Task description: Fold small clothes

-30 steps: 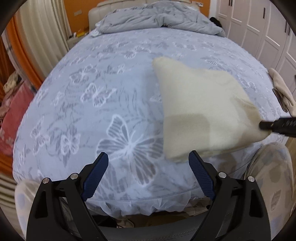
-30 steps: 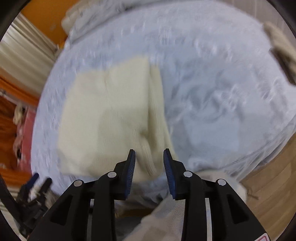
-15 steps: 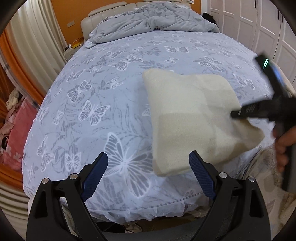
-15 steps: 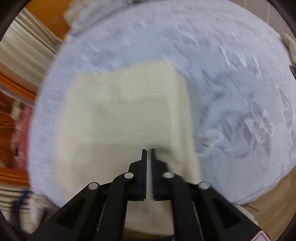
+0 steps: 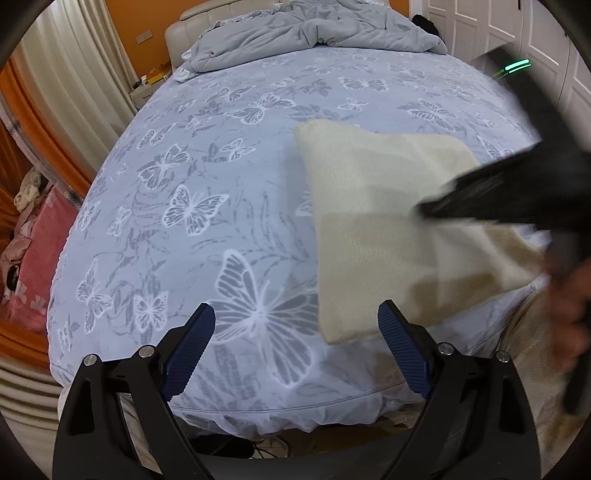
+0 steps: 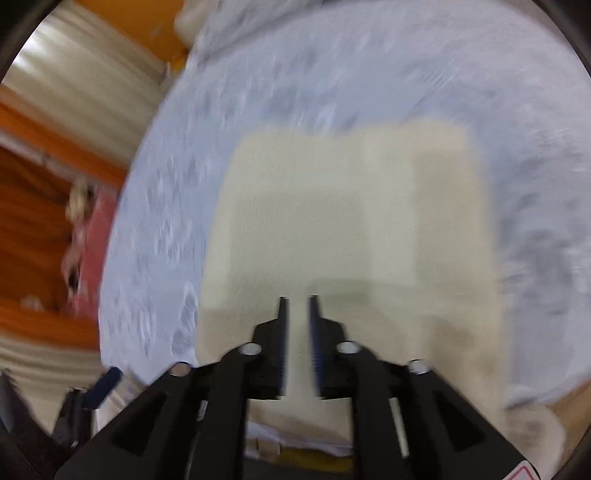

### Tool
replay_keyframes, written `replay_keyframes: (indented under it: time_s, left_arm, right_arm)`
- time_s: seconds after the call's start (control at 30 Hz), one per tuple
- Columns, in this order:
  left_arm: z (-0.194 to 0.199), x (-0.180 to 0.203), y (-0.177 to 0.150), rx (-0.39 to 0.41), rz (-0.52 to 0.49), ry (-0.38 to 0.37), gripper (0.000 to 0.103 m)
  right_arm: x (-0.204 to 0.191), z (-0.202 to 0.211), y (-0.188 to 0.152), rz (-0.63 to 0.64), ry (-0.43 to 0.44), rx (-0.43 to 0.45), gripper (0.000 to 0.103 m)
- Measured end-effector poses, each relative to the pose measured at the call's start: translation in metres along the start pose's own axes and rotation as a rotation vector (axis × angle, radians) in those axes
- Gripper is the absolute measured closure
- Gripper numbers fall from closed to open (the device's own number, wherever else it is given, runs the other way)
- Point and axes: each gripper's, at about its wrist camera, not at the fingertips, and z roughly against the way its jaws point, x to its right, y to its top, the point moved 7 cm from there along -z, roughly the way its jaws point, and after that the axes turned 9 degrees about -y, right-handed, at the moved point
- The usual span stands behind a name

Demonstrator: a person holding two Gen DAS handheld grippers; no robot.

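A cream knitted garment (image 5: 376,206) lies folded on the butterfly-print bed sheet (image 5: 221,184), near the bed's front right edge. My left gripper (image 5: 295,332) is open and empty, low over the front edge of the bed, just left of the garment's near corner. My right gripper (image 6: 297,314) has its jaws nearly shut with a fold of the cream garment (image 6: 332,206) between them, drawing it over the rest. It shows as a blurred black shape in the left wrist view (image 5: 491,199), over the garment's right side.
A crumpled grey duvet (image 5: 314,33) lies at the head of the bed. White wardrobe doors (image 5: 517,29) stand on the right, curtains (image 5: 74,74) and an orange wall on the left. Pink cloth (image 5: 33,251) lies beside the bed at left.
My right gripper shut on the garment's near right edge and has carried that fold leftward over the garment. The left gripper stays open and has barely moved.
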Motion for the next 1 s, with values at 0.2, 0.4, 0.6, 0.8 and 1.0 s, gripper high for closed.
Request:
replay_keyframes:
  time_s: [0.2, 0.4, 0.6, 0.8, 1.0]
  left_arm:
    - [-0.015, -0.007, 0.008, -0.034, 0.097, -0.070, 0.015]
    - [-0.016, 0.009, 0.029, -0.019, 0.075, -0.072, 0.015]
    - [-0.023, 0.009, 0.036, -0.018, 0.077, -0.065, 0.011]
    - [-0.048, 0.011, 0.029, -0.076, 0.104, -0.084, 0.011]
    - [-0.050, 0.010, 0.050, -0.059, 0.232, -0.253, 0.007]
  right_arm:
    - [0.085, 0.006, -0.009, -0.139, -0.151, -0.009, 0.037]
    - [0.066, -0.015, -0.005, -0.078, -0.094, -0.029, 0.083]
    - [0.087, -0.001, 0.004, -0.068, -0.156, 0.042, 0.083]
    - [0.109, -0.022, -0.006, -0.159, -0.087, -0.048, 0.059]
    - [0.122, -0.021, -0.017, -0.209, -0.047, -0.059, 0.029]
